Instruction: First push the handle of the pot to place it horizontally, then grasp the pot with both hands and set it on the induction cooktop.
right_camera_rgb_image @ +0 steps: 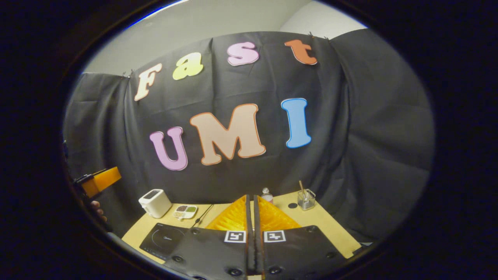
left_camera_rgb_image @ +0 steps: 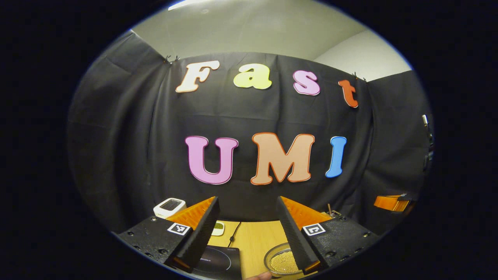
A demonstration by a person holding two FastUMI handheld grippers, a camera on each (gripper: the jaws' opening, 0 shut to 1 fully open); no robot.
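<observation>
My left gripper (left_camera_rgb_image: 247, 200) is open and held high above the wooden table (left_camera_rgb_image: 256, 237), with nothing between its fingers. Below it, at the bottom of the left gripper view, a glass pot (left_camera_rgb_image: 281, 263) holding small yellowish beads is partly covered by one finger; its handle is hidden. To the pot's left lies the black induction cooktop (left_camera_rgb_image: 218, 262). My right gripper (right_camera_rgb_image: 251, 197) is shut with its fingers pressed together and empty, also well above the table. The cooktop (right_camera_rgb_image: 163, 239) lies at its lower left.
A white box-shaped device (right_camera_rgb_image: 155, 203) and a small compartment dish (right_camera_rgb_image: 185, 211) sit behind the cooktop, with a black cable (right_camera_rgb_image: 202, 216) beside them. A small bottle (right_camera_rgb_image: 266, 194) and a glass jar with sticks (right_camera_rgb_image: 306, 199) stand at the back right.
</observation>
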